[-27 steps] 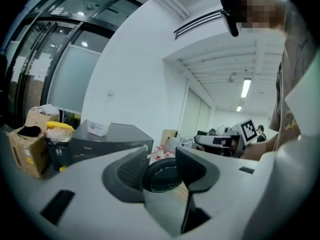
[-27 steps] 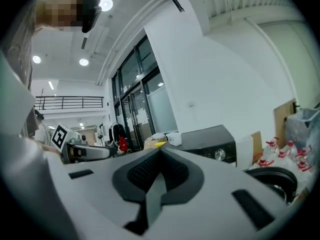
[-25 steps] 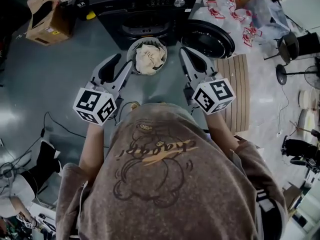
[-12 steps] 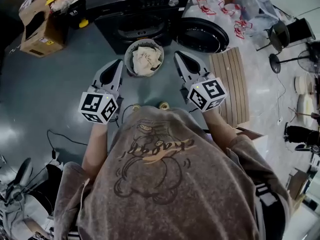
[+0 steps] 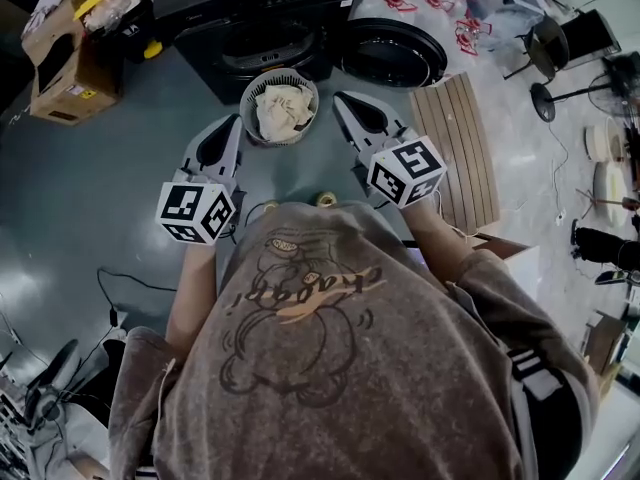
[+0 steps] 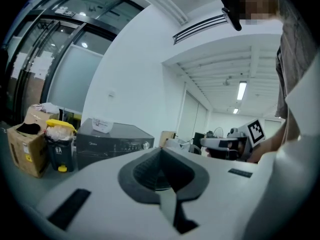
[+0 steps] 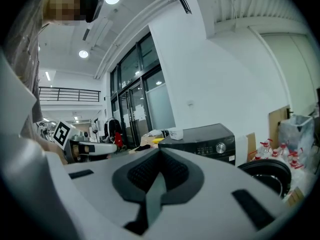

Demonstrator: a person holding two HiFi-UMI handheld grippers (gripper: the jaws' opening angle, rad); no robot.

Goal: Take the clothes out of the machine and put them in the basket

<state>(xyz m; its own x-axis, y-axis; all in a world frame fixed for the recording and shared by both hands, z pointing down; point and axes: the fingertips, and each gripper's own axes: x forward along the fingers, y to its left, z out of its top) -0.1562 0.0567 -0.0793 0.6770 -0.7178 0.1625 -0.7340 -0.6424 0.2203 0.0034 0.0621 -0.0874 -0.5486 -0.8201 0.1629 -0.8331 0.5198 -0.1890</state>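
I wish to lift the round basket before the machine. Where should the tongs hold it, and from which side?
Probably by the rim of the basket, on the side away from the machine, coming down from above. It stands upright with an open top, and the cloth fills the middle, so the thin edge is free to pinch.

Mottled brown cartoon-print T-shirt (image 5: pixel 330 388); the grey left tool (image 5: pixel 235 121) and right tool (image 5: pixel 339 97) carry black-and-white marker cubes (image 5: pixel 195 211).

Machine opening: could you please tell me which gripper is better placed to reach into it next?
Probably the left gripper: it points almost straight at the machine, while the right gripper sits off to the side, by the open door. Both are shut and empty.
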